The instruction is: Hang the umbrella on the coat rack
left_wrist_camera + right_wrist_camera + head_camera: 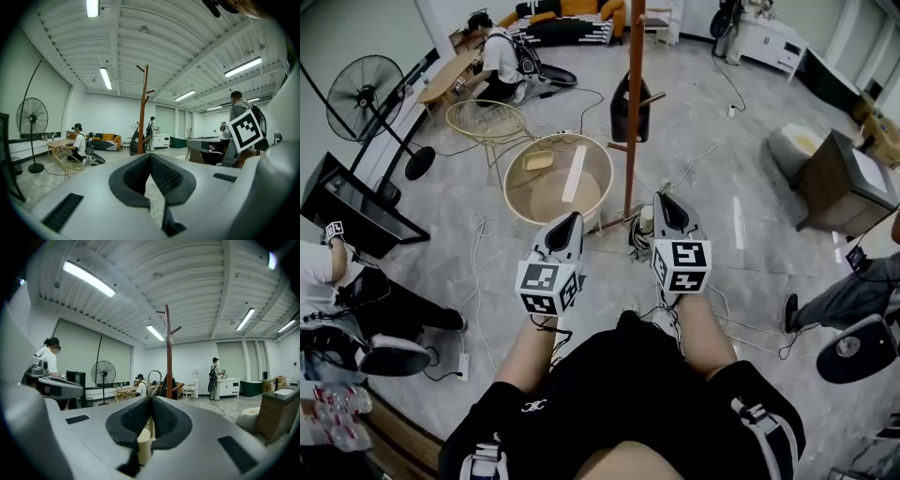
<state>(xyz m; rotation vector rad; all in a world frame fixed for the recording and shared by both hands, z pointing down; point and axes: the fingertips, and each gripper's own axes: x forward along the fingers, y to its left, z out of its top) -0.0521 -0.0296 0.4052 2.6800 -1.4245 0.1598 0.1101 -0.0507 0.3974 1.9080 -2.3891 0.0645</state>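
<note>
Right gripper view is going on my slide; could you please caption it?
Right tongs shut on the cream umbrella handle, wooden coat rack straight ahead.

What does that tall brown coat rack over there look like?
The coat rack is a tall, thin brown pole, wood by its look, standing upright on the grey floor. Short pegs slant up from it near the top, and more stick out lower down. A dark thing hangs against it. A round tub stands close beside it.
</note>
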